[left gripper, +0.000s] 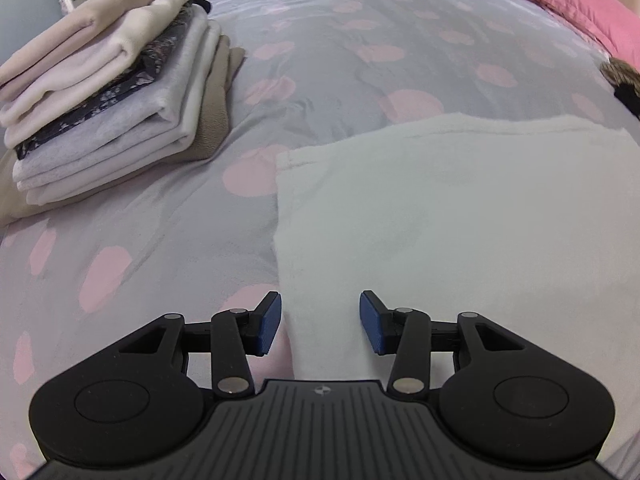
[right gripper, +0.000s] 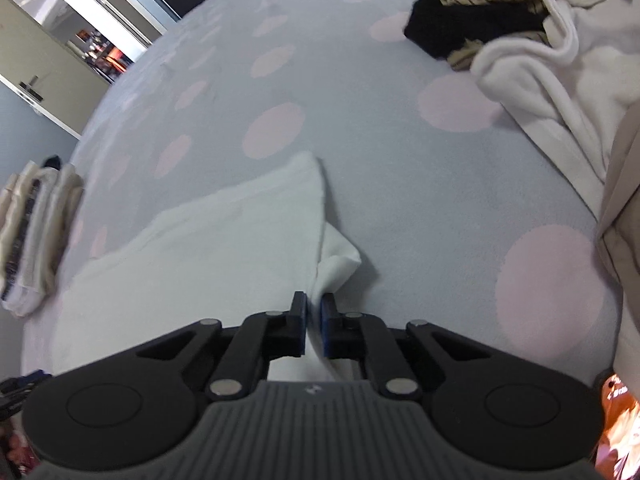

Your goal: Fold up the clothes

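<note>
White garment [left gripper: 452,208]: plain, soft, partly folded, smooth top with one loose corner sticking out at the right; lies flat on the spotted bed [left gripper: 320,40]. Left tongs [left gripper: 320,322]: spread, empty, over its near edge. Right tongs [right gripper: 314,322]: pressed together, pinching the garment's edge.

Bedspread [left gripper: 340,40] grey with pale pink dots. White garment [left gripper: 460,208] plain, near right. Folded stack [left gripper: 108,96] far left: beige and cream on top, 1 dark floral-print layer, light grey, white, tan at bottom. Pillow [left gripper: 580,4] pink, far right. Unfolded pile [right gripper: 520,12] far right: tan with dark stripes, black, white. Gripper pads [left gripper: 269,322] blue, bodies black.
</note>
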Demonstrator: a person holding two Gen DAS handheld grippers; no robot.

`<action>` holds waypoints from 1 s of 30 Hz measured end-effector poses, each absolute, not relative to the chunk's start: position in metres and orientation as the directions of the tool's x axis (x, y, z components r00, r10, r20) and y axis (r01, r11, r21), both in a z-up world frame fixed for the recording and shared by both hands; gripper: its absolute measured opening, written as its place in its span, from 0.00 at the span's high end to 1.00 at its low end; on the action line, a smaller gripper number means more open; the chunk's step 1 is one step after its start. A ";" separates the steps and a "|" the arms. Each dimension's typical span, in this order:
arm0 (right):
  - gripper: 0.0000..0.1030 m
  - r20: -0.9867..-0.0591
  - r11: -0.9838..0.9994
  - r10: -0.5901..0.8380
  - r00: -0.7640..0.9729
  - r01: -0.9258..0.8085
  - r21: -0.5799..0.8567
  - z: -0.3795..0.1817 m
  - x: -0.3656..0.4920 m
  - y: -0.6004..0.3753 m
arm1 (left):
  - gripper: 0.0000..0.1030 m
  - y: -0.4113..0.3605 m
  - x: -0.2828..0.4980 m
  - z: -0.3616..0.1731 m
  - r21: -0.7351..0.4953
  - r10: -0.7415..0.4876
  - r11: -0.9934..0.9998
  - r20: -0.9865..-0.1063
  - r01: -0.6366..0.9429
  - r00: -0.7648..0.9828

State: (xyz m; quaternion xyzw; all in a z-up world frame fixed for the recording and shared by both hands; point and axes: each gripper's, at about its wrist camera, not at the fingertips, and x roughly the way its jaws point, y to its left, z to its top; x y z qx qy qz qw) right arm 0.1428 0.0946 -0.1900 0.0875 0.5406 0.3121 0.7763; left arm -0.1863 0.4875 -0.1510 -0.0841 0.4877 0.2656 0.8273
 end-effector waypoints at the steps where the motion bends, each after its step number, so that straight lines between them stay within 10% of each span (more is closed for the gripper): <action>1: 0.92 -0.780 0.785 0.587 0.218 -0.390 0.482 -0.180 0.140 0.095 | 0.74 0.490 -0.188 -0.149 0.105 0.351 0.841 -0.853 -0.531 0.386; 15: 0.92 -0.745 0.647 0.666 0.040 -0.528 0.550 -0.062 0.049 0.216 | 0.96 0.483 -0.212 -0.128 -0.002 0.293 0.864 -0.811 -0.504 0.506; 30: 0.93 -0.683 0.489 0.701 -0.207 -0.558 0.671 -0.101 -0.049 0.410 | 0.99 0.508 -0.236 -0.127 -0.053 0.297 0.830 -0.800 -0.555 0.522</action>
